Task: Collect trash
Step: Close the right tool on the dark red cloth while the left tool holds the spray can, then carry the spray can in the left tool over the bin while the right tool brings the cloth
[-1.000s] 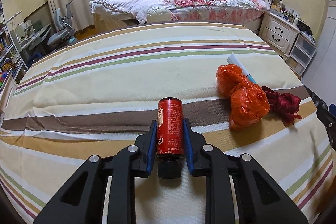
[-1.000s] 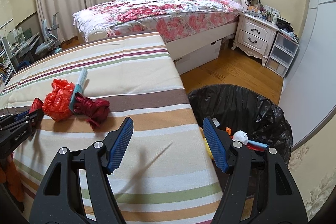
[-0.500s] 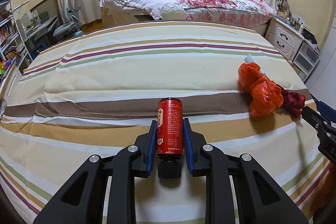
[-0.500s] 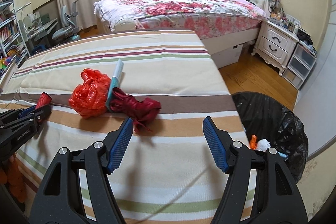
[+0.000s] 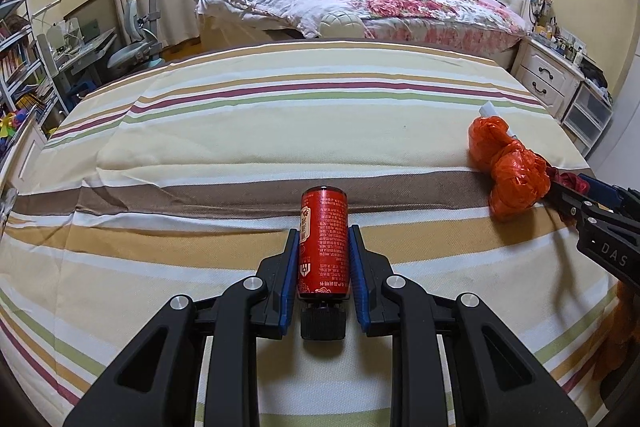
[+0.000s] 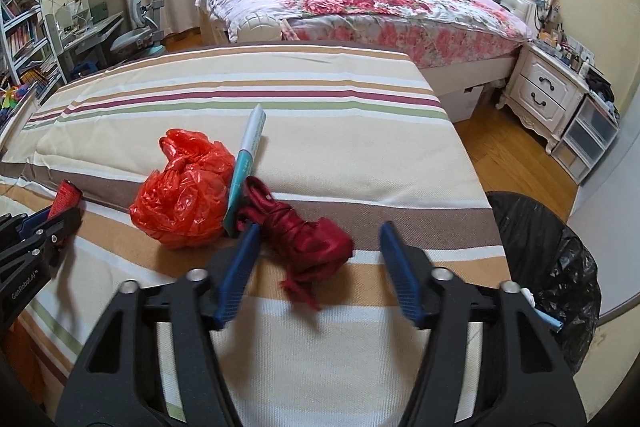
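Here, the left gripper is clamping a red cylindrical metal can between its blue pads, which are pressing on the can's two sides; the can is lying along the fingers, its top end pointing away over the striped cloth-covered table. The right gripper has just been closing its jaws, yet the blue fingers are standing apart with a gap on either side of a dark red bundle of crumpled fabric-like ribbon. That bundle is lying on the table between the fingers, and neither pad is pressing on it. Just beside it, to the left in the right wrist view, a crumpled orange-red plastic bag is resting on a brown stripe, and a long white and teal flat packet is leaning between the bag and the bundle, touching both. A black plastic-lined trash bin is standing on the wooden floor off the table's right edge, with some scraps showing inside it.
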